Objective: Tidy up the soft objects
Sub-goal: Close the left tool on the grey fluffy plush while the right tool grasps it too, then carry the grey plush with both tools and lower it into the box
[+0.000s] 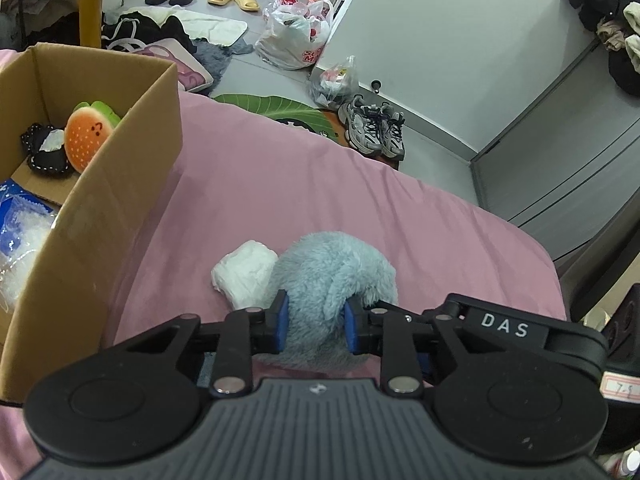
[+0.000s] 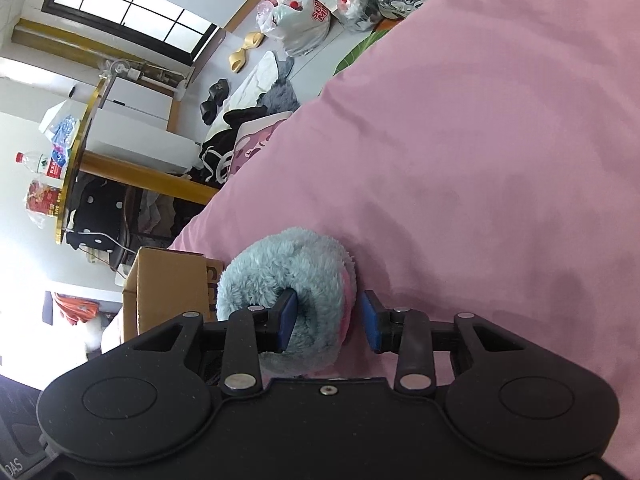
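Here the fluffy blue plush (image 1: 328,276) lies on the pink bedsheet (image 1: 280,200), pinched by the left gripper (image 1: 314,322); the right gripper (image 2: 328,316) straddles it, jaws part open. Opposing pulls could stretch it, and lifting may nudge the white bundle (image 1: 244,276) touching it, short of the cardboard box (image 1: 100,208).

Fluffy blue plush toy (image 1: 328,264) on smooth matt pink cloth sheet (image 1: 360,184), beside plain brown cardboard box (image 1: 100,216).

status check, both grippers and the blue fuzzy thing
Left gripper shut on blue plush. Right gripper open around it. White bundle touching plush. Box left, path clear.
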`<action>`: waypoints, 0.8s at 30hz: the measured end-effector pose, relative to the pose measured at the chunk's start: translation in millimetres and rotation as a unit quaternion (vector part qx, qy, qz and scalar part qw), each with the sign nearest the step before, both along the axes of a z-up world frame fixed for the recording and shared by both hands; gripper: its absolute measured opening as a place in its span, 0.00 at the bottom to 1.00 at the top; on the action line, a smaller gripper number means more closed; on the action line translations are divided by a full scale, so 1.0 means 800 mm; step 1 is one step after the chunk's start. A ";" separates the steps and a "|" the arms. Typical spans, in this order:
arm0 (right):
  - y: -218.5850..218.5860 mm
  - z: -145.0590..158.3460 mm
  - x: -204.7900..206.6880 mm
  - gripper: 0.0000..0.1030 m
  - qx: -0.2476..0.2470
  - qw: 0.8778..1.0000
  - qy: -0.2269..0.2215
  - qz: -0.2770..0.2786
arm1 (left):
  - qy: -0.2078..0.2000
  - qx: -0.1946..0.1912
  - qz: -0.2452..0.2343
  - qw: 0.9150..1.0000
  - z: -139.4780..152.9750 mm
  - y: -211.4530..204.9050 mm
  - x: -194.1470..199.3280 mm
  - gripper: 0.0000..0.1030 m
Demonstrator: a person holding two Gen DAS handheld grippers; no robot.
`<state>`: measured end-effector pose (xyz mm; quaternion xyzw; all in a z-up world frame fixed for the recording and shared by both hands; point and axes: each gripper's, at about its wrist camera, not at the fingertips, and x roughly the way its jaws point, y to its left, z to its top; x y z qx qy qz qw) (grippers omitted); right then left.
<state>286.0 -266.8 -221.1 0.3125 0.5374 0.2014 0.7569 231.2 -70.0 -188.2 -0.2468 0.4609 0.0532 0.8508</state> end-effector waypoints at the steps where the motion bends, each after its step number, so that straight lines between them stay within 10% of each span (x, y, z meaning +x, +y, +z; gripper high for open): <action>1: 0.000 -0.002 0.000 0.26 0.007 1.000 0.002 0.000 | 0.001 -0.003 0.000 1.000 0.000 0.001 0.000 0.25; 24: -0.014 0.060 -0.051 0.16 -0.002 0.998 -0.060 0.004 | -0.046 -0.029 -0.021 0.998 0.062 -0.005 -0.059 0.25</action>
